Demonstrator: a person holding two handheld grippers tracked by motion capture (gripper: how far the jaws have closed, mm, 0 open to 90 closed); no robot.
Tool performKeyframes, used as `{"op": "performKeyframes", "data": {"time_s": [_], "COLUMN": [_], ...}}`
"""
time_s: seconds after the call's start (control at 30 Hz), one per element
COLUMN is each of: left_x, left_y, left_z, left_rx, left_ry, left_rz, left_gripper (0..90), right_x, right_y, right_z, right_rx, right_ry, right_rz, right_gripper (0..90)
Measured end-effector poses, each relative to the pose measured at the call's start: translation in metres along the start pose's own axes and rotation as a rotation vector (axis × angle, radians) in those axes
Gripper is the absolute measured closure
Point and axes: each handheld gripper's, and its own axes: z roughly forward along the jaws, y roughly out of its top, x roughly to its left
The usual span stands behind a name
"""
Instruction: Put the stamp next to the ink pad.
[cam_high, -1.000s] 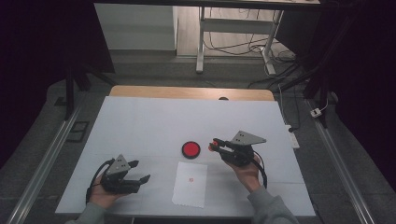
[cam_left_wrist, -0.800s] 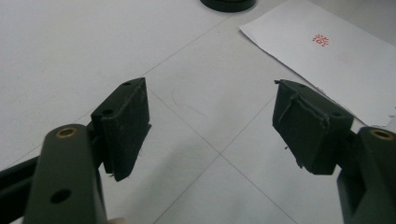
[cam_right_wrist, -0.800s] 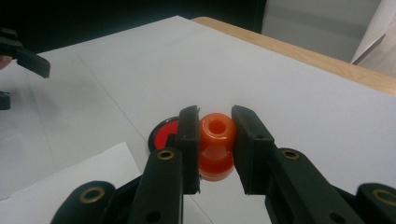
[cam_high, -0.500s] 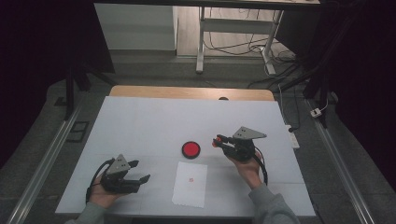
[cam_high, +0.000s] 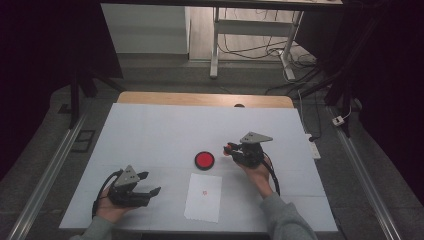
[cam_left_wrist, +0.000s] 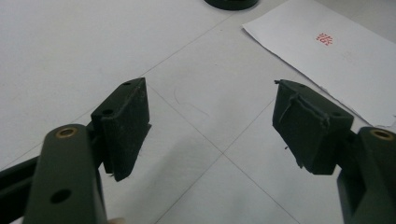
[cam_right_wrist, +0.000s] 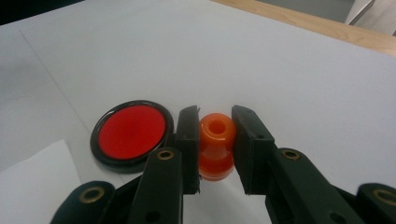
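I am gripping the orange stamp (cam_right_wrist: 215, 145) in my right gripper (cam_right_wrist: 215, 122), just right of the red ink pad (cam_right_wrist: 132, 132); keeping it upright matters. My left gripper (cam_left_wrist: 212, 123) is resting wide, holding nothing, near the paper (cam_high: 203, 197).

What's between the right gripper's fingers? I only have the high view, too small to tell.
Observer: An orange stamp handle, clamped between the right gripper fingers.
Operator: Is the hole in its top visible?
Observer: Yes, a round hole faces the right gripper view's camera.
Operator: Left gripper holding anything?
Observer: No. The left gripper is open, with bare table between its fingers.
Operator: Paper marked?
Observer: The paper bears a small red imprint.
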Motion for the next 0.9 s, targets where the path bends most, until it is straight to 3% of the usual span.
{"op": "performKeyframes", "data": {"time_s": [0.33,0.9], "left_x": [0.0,0.0], "left_y": [-0.001,-0.001], "left_z": [0.002,0.003], "left_rx": [0.012,0.016], "left_ry": [-0.003,-0.003], "left_rz": [-0.001,0.0], "left_gripper": [27.6,27.3], "right_x": [0.001,0.002], "right_y": [-0.002,-0.007], "right_z": [0.025,0.034], "right_rx": [0.05,0.09], "right_ry": [-0.018,-0.033], "right_rz": [-0.028,-0.055], "right_gripper": [71.7,68.4]}}
